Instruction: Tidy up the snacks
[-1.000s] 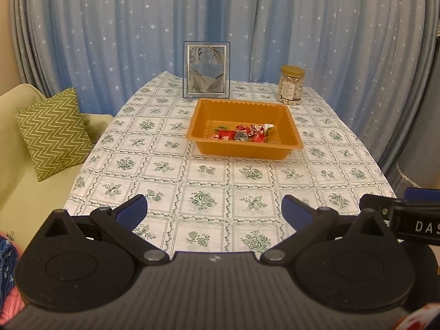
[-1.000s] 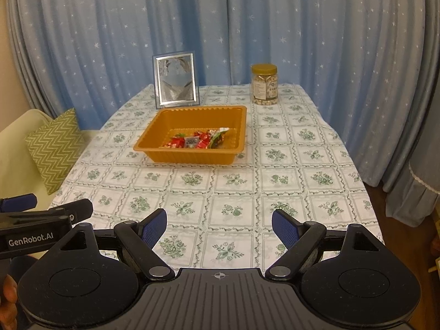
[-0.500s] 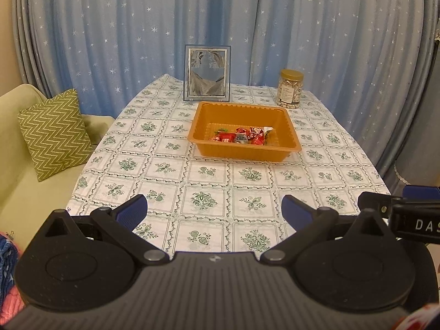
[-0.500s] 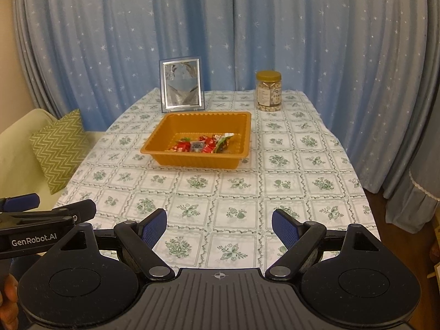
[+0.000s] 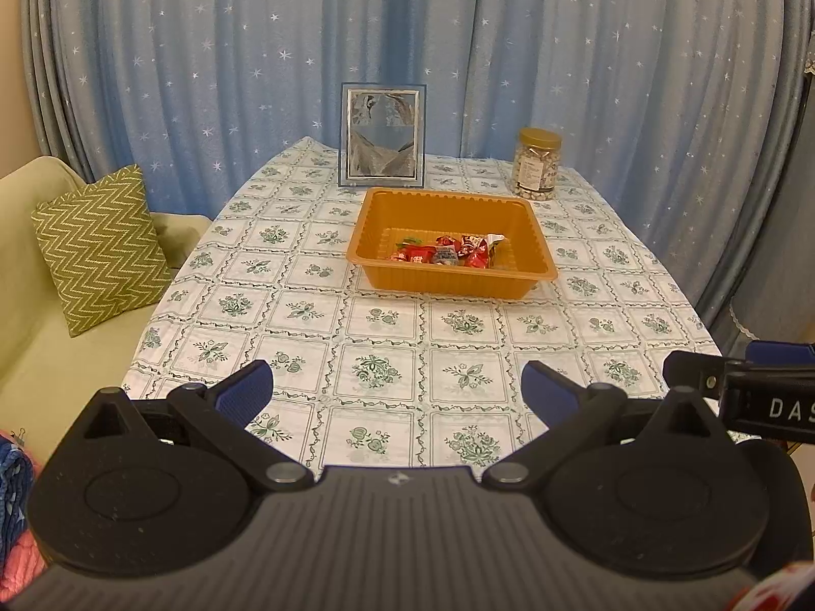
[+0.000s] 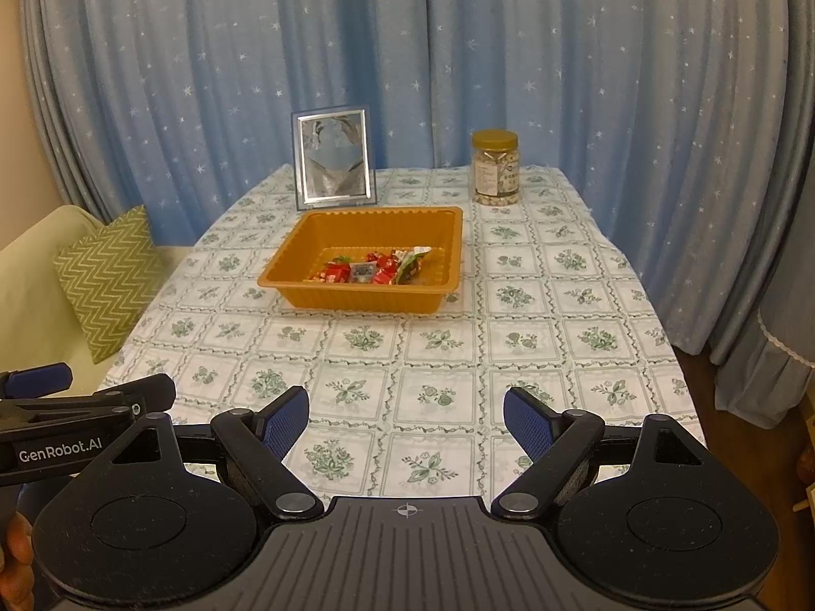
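An orange plastic tray [image 5: 397, 275] [image 6: 356, 300] sits mid-table with several red-wrapped snacks [image 5: 448, 250] [image 6: 374, 267] piled in it. My left gripper [image 5: 395, 389] hovers over the table's near edge, open, nothing between its blue pads. My right gripper [image 6: 405, 415] is beside it, also open and empty, well short of the tray. The right gripper's fingers [image 5: 713, 371] show at the right edge of the left wrist view. The left gripper's fingers [image 6: 117, 397] show at the left edge of the right wrist view.
A jar with a gold lid [image 5: 536, 164] [image 6: 495, 168] and a standing picture frame [image 5: 382, 136] [image 6: 333, 160] are at the table's far end before blue starred curtains. A pale sofa with a green zigzag cushion [image 5: 102, 247] [image 6: 109, 280] lies left of the table.
Both views have tilted up slightly, so the tray and table sit lower in the pictures. Both grippers stay open; nothing on the table has moved.
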A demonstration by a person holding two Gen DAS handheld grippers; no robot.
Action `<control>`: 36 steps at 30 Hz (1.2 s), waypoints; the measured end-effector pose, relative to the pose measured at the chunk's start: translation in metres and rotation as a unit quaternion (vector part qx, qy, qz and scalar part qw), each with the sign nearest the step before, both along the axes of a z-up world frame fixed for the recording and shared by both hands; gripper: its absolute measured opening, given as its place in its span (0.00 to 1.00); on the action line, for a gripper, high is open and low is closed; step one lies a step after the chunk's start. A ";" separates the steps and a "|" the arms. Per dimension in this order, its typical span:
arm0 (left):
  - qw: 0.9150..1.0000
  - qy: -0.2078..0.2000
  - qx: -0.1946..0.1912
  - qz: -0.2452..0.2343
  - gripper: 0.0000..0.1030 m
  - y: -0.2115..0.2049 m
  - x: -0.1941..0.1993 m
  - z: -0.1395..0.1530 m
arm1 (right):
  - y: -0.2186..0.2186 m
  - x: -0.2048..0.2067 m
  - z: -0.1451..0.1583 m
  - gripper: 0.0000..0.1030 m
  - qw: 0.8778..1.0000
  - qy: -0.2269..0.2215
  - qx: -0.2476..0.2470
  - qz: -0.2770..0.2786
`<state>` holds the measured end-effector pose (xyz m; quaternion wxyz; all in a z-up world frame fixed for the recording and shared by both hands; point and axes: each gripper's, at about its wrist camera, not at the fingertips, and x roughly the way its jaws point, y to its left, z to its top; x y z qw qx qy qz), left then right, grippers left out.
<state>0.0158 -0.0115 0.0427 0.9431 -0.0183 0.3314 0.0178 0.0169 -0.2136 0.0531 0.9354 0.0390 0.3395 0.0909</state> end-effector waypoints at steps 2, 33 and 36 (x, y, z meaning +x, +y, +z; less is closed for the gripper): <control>1.000 0.000 0.000 0.000 1.00 0.000 0.001 0.000 | 0.000 0.001 0.000 0.81 1.000 0.001 0.000 -0.001; 1.000 0.001 -0.002 0.000 1.00 0.001 0.001 -0.001 | 0.003 0.003 -0.001 0.81 1.000 0.001 -0.001 0.003; 1.000 0.001 -0.001 0.000 1.00 0.001 0.001 -0.001 | 0.003 0.002 -0.002 0.81 1.000 0.001 -0.002 0.004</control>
